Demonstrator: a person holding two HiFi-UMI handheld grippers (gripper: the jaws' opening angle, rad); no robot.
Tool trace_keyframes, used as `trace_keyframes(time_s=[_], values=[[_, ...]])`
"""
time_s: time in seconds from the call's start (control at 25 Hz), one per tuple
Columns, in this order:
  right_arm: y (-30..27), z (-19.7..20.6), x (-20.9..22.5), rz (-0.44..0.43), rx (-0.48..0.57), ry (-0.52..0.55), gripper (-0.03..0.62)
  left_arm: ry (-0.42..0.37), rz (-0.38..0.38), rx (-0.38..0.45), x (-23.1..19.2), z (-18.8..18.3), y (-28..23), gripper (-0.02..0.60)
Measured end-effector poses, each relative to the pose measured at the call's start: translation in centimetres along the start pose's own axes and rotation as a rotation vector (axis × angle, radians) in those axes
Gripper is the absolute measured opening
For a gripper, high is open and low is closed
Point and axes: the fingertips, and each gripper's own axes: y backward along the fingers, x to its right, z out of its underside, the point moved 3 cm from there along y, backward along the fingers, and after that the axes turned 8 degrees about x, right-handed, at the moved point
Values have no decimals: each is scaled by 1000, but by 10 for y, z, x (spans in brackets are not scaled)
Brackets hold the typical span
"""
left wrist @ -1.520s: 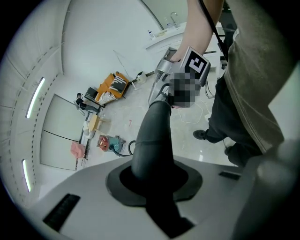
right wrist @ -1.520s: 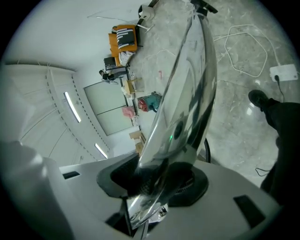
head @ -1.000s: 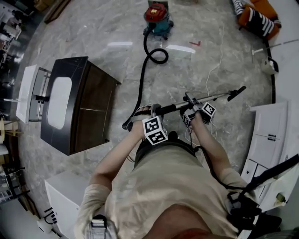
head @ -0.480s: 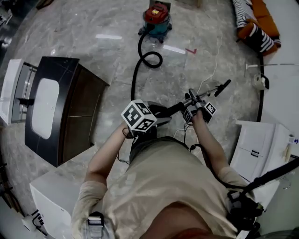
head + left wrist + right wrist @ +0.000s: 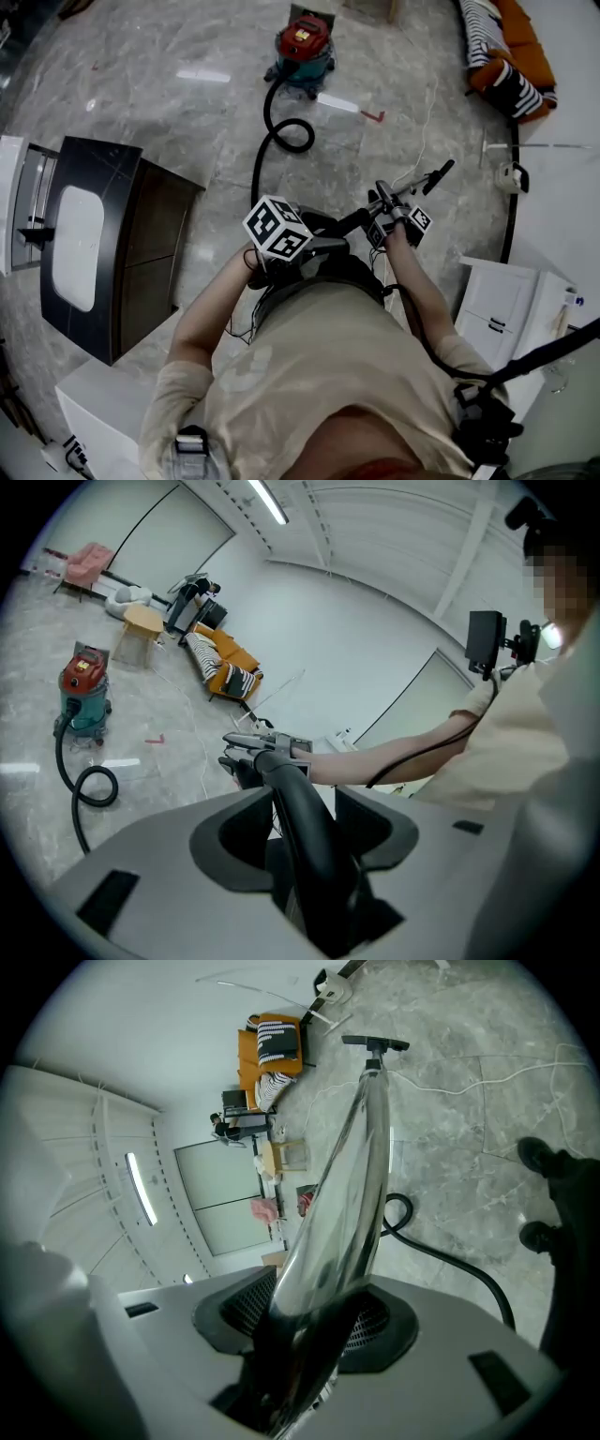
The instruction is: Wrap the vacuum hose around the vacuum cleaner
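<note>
Basin cabinet [image 5: 155, 239] left, white cabinet [image 5: 497, 305] right, vacuum cleaner [image 5: 302, 45] ahead, hose [image 5: 265, 155] looping back, right gripper [image 5: 314, 1321] clamping wand [image 5: 361, 1147] pointing forward-right, left gripper [image 5: 307, 829] jaws just opening, hose end [image 5: 283, 772] loose between.

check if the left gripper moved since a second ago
Yes: the left gripper moved up-frame toward the vacuum cleaner; its jaws have just been opening, hose handle between them.

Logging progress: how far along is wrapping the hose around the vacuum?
Done: nothing; the hose lies looped on the floor, not round the vacuum cleaner. In hand: right claw clamps the metal wand; left claw has just been opening its jaws, black handle between them. Left: the whole wrap.
</note>
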Motion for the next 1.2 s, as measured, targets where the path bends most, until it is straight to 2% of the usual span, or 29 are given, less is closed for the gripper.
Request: trace_keyframes(time_s=[0.2,0.36,0.68,0.88,1.2], values=[[-44,-35,-13,8,-26,-14,169,13,-23,1,-34,-36,-27,193],[-72,-81,-29,21,-71,-41,167,56,-44,15,-52,-71,-72,193],[-146,-165,-67,87,-253,-68,167,157,-150,76,-90,-154,-163,198],[-189,-200,-98,91,-332,-55,168,146,-210,103,-112,-199,-197,198],[-259,-236,-137,104,-409,25,169,160,-206,207,-158,-250,-226,210]])
